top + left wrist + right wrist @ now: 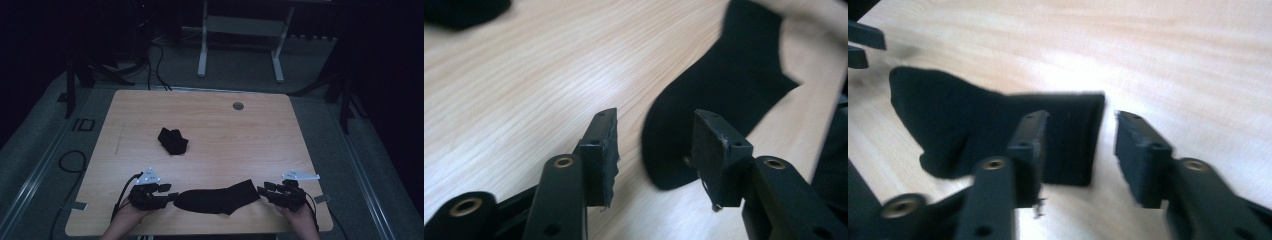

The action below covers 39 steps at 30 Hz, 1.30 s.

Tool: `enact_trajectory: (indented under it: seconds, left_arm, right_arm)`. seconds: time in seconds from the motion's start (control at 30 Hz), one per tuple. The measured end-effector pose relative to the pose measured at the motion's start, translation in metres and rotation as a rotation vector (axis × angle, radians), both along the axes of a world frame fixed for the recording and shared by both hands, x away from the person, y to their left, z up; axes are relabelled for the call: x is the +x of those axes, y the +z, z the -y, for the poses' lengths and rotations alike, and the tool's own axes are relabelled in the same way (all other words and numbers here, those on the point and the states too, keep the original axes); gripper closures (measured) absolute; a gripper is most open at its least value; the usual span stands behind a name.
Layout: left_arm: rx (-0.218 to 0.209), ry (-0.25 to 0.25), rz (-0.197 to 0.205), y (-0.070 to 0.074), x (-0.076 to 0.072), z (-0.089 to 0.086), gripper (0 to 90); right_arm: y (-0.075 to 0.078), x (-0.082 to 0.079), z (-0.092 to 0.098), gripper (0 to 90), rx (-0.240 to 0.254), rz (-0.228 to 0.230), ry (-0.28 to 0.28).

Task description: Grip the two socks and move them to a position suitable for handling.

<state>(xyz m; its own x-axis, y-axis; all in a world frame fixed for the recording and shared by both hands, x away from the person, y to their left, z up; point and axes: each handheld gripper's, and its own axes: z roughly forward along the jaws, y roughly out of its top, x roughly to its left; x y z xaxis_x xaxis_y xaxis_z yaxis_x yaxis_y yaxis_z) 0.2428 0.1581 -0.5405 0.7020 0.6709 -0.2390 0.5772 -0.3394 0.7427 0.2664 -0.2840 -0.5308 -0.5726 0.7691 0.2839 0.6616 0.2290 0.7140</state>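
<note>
Lying flat between both grippers, black sock [218, 198] is stretched out; left gripper [169, 196] and right gripper [262, 192] are sitting spread, gripping nothing, probably releasing it.

socks: 2 (flat sock [218, 198], bunched sock [172, 140]) | table: 1 [250, 135]

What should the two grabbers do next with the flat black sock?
Probably lift both away. The sock lies flat on the table, and the fingers of the left gripper and right gripper stand open, not pinching it. The bunched sock seems next.
</note>
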Motion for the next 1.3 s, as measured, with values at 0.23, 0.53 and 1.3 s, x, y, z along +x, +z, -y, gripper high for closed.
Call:
enact_trajectory:
  seconds: [0.23, 0.53, 1.3]
  left_arm:
    - [0.049, -0.076, 0.015, -0.003, -0.007, 0.032, 88.7]
    - [0.127, -0.076, -0.039, -0.024, 0.007, 0.039, 89.7]
    - [0.101, -0.039, -0.004, -0.025, 0.034, 0.029, 88.6]
  right_arm:
    - [0.001, 0.009, -0.019, 90.0, -0.063, 0.039, 0.066]
    - [-0.024, 0.021, -0.035, 89.8, -0.175, 0.017, 0.111]
    - [-0.022, 0.023, -0.038, 84.2, -0.134, 0.015, 0.095]
